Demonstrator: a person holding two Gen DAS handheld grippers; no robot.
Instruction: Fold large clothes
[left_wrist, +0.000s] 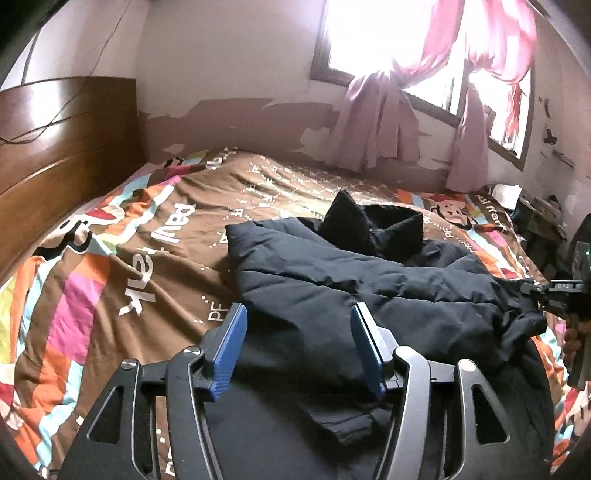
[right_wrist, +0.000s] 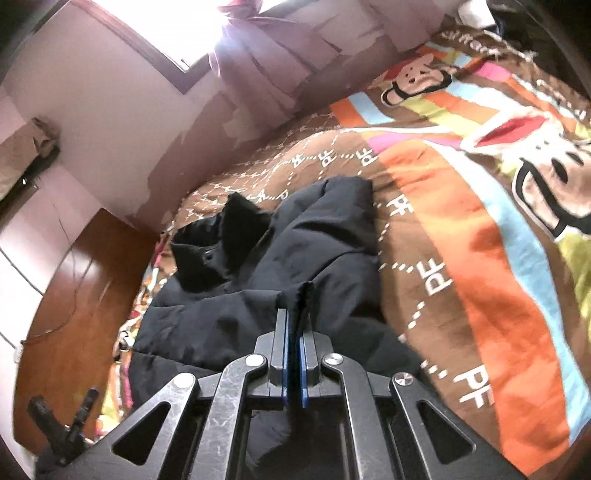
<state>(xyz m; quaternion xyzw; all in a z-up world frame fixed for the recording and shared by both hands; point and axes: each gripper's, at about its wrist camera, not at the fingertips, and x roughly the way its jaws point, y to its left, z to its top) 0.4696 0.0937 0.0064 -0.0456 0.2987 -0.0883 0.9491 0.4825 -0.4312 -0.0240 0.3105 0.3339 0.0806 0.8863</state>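
Bedspread (right_wrist: 461, 229): repeated "PF"; "paul frank" lettering.

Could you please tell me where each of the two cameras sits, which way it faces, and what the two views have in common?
Left wrist: sits behind the open left gripper, above the near hem of the dark jacket, facing the window; the right gripper shows at the right edge.
Right wrist: sits behind the right gripper, shut on a pinch of jacket, facing the headboard.
Shared: jacket, patterned bedspread, pink curtains.
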